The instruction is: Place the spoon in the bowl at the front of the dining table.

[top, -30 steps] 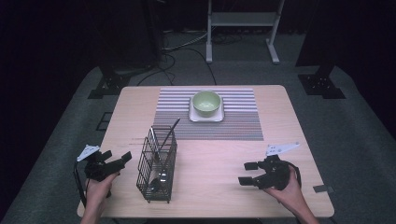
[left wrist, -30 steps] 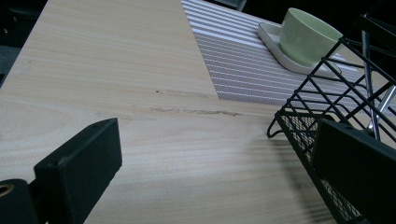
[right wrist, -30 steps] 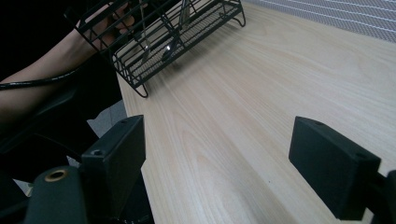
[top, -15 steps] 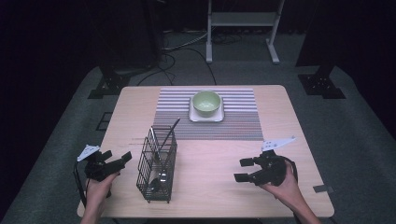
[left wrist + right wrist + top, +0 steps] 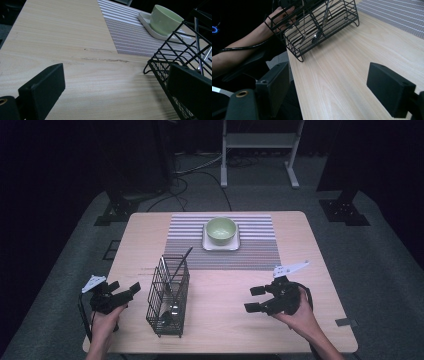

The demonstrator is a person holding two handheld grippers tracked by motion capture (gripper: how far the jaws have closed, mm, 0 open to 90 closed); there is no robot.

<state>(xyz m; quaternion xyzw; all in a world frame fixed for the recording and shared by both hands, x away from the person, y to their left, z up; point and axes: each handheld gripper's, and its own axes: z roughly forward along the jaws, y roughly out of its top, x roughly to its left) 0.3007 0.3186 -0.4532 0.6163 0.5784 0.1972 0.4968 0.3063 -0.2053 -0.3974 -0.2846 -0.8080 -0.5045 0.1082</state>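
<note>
Approach step, by my reading: left gripper (image 5: 131,289) and right gripper (image 5: 254,299) both empty with jaws spread wide, the wire cutlery basket (image 5: 168,296) standing between them, just beside the left, so next comes closing in on its rim.

We see the wire basket (image 5: 168,296) on the table (image 5: 220,330), front left of centre, with cutlery (image 5: 176,270) standing in it. Behind it lies the placemat (image 5: 250,251), and on the mat a plate (image 5: 221,243) carries the bowl (image 5: 221,230). Left gripper (image 5: 125,291) sits just left of the basket; right gripper (image 5: 254,298) is well apart to the basket's right, near the front edge.
</note>
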